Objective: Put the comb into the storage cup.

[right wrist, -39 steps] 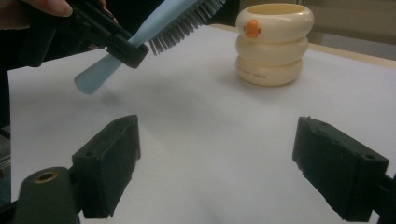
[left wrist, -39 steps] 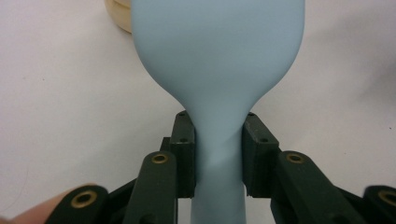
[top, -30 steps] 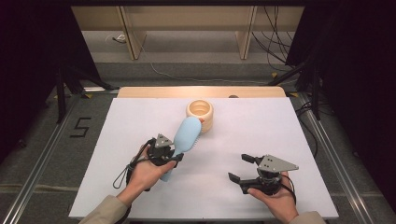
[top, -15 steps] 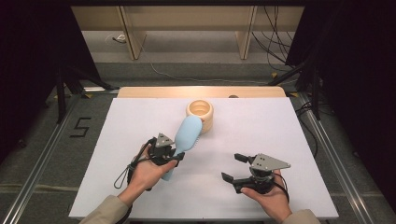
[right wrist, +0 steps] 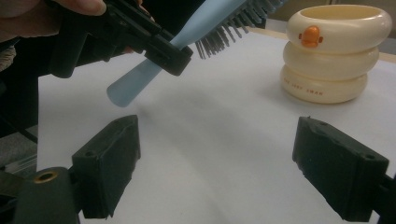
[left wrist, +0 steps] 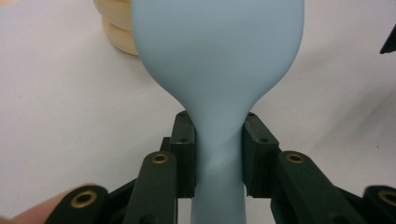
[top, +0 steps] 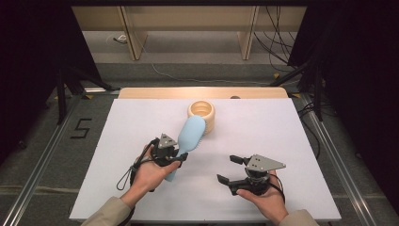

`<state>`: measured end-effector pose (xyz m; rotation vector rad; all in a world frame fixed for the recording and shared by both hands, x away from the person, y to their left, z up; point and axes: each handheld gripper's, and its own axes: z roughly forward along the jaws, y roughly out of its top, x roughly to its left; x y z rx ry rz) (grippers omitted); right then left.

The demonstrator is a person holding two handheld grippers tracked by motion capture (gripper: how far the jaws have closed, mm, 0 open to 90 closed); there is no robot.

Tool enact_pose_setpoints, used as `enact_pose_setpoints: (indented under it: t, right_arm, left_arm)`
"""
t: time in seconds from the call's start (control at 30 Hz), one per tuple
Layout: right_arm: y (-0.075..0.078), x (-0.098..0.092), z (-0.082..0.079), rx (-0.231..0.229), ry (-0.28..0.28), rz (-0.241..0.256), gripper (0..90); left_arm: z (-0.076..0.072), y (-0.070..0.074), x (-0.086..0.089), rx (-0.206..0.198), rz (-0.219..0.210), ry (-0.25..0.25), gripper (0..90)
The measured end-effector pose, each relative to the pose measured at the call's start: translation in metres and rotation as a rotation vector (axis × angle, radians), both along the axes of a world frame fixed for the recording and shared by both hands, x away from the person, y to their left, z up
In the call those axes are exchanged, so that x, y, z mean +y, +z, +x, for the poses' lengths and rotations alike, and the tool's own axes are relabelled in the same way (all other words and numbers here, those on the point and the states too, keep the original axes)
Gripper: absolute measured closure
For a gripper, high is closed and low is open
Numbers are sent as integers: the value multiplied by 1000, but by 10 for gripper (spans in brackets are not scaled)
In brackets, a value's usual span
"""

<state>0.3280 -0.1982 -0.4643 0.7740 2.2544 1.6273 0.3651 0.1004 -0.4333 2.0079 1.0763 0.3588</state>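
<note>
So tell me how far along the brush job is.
Done: the left gripper is shut on the brush handle, lifted off the table. In hand: its head hangs beside the cup. Left: nothing is in the cup; the right gripper is open.

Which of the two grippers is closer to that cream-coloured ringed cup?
Left. The left gripper holds a blue hairbrush whose head reaches right beside the cup. The right gripper sits open, farther back toward the person.
</note>
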Motion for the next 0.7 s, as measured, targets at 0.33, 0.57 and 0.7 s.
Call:
enact_pose_setpoints:
  t: [0.33, 0.57, 0.7]
  right_arm:
    - [-1, 10, 0, 7, 17, 6, 161]
    - [-1, 17, 1, 16, 34, 7, 161]
    - [-2, 21, 1, 16, 43, 10, 161]
  left_arm:
    - [-1, 1, -5, -6, -4, -7, 694]
    - [-1, 2, -8, -9, -10, -13, 694]
    - [-1, 2, -10, -10, -11, -16, 694]
